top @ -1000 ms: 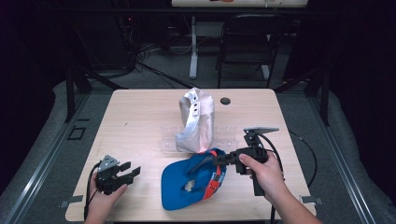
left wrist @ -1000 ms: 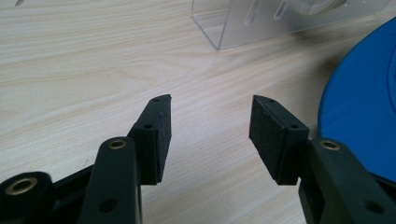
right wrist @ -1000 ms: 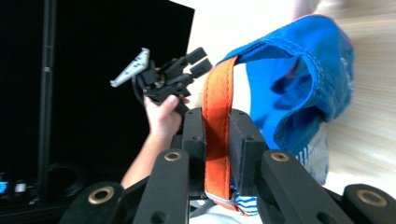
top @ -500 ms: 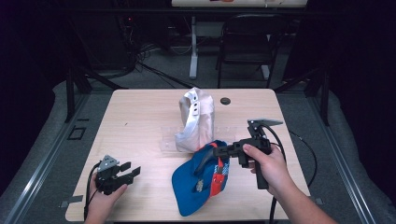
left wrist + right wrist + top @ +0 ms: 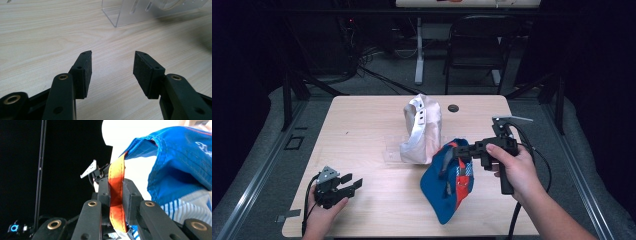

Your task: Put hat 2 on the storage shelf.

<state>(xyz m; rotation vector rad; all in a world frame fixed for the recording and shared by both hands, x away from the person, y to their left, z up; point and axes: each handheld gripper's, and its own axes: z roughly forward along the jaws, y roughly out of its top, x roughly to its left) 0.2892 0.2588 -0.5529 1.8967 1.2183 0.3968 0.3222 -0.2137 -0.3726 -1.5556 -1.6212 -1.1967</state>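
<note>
A blue cap (image 5: 447, 185) with an orange strap hangs tilted over the table's front right, its lower edge near the wood. My right gripper (image 5: 459, 150) is shut on that strap at the cap's top. In the right gripper view the orange strap (image 5: 116, 192) is pinched between the two black pads, and the blue cap (image 5: 180, 165) fabric spreads to the right. My left gripper (image 5: 354, 182) rests at the table's front left. Its jaws are open with nothing between them, and bare wood lies under the left gripper (image 5: 112, 53).
A white cap (image 5: 422, 127) sits on a clear plastic stand (image 5: 393, 150) at the middle of the wooden table (image 5: 362, 120); the stand (image 5: 120, 12) lies ahead of my left jaws. A small black disc (image 5: 453, 108) lies near the far edge. A dark chair (image 5: 477, 45) stands beyond.
My right gripper has risen with the blue cap, which went from lying flat on the table to hanging nearly upright. The left gripper has stayed in place.
</note>
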